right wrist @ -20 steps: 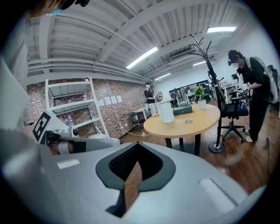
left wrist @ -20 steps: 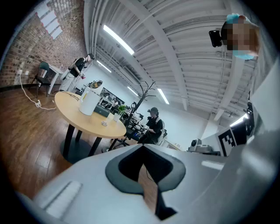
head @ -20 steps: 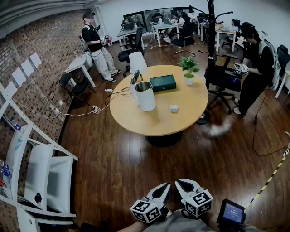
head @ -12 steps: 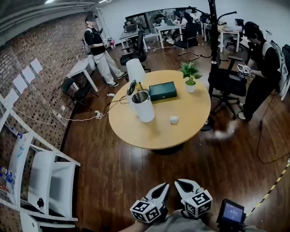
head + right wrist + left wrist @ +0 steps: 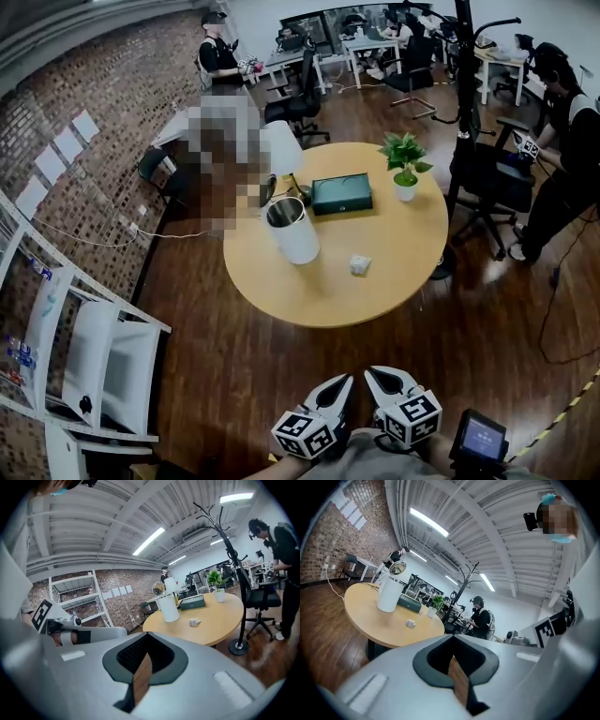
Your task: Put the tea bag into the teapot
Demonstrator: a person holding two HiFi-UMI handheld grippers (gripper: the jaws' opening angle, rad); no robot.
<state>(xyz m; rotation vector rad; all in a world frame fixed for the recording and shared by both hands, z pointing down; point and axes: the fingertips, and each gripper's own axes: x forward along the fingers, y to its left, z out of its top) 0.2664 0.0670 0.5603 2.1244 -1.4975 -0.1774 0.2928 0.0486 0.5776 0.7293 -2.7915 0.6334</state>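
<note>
The round wooden surface (image 5: 375, 300) stands on the dark wood floor (image 5: 234, 366), well apart from both tools. The tea bag (image 5: 360, 265) is a small white thing. It lies on the surface, closer to the near edge than the far edge, a bit right of the middle. Nothing touches it. The teapot (image 5: 292, 230) is tall and white. It stands up straight near the left edge. Its lid (image 5: 269, 187) is tipped up, so the top is open. The tea bag is apart from the teapot, to its right and closer to the near edge. A dark green box (image 5: 341, 193) lies behind the teapot, toward the far edge. A small plant (image 5: 405, 169) in a white pot stands near the far right edge, near the box.

The left tool (image 5: 339, 389) and the right tool (image 5: 378, 380) are low in the head view, side by side over the floor. Both point toward the surface. The left tool's jaws are pressed together with nothing in them. The right tool's jaws are pressed together too and hold nothing.

A person (image 5: 572, 159) in dark clothes stands past the right edge of the surface, by a black chair (image 5: 487, 178).
</note>
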